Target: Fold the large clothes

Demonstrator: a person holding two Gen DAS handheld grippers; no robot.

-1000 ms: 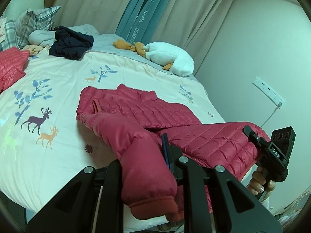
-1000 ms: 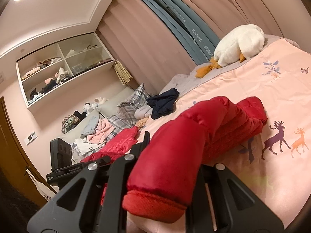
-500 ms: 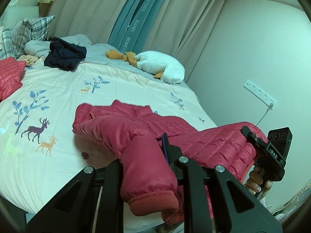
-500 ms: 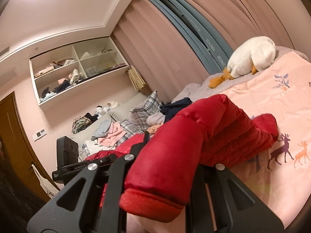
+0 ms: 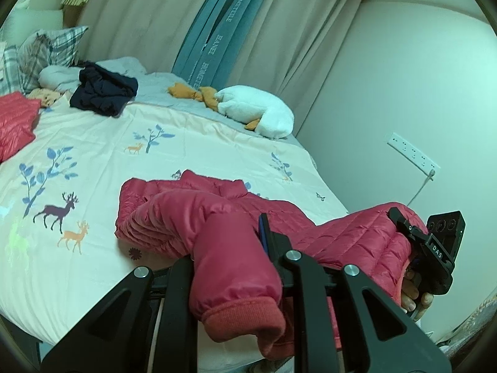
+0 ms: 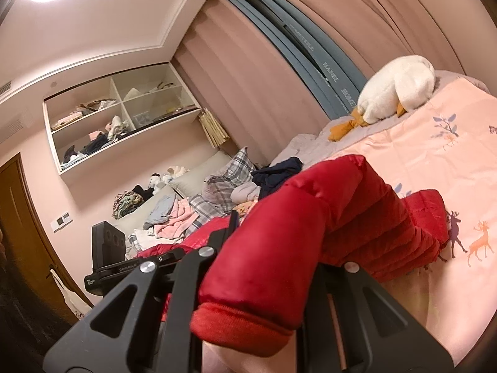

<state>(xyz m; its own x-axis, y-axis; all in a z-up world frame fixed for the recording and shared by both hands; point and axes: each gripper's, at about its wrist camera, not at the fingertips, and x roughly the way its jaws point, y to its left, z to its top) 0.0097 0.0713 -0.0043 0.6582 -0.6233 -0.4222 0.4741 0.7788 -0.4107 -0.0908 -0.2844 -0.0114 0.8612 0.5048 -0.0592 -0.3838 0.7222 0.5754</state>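
A red quilted down jacket [image 5: 217, 205] lies on the bed near its front edge. My left gripper [image 5: 230, 248] is shut on one sleeve near its ribbed cuff [image 5: 245, 320] and holds it off the bed. My right gripper [image 6: 270, 255] is shut on the other sleeve [image 6: 310, 223], whose cuff [image 6: 245, 323] hangs toward the camera. The right gripper also shows in the left wrist view [image 5: 431, 248] at the right, and the left gripper in the right wrist view [image 6: 124, 264] at the left. The sleeves hide the fingertips.
The bed has a pale sheet [image 5: 108, 143] printed with deer and branches. At the far side lie a dark navy garment [image 5: 102, 91], a white goose plush [image 5: 257, 115], plaid pillows [image 5: 40, 52] and another red garment [image 5: 15, 121]. A wall with a socket strip [image 5: 413, 155] is at the right.
Both grippers have lifted and pulled the sleeves back toward the bed's front edge. The jacket body has slid nearer and bunched up.
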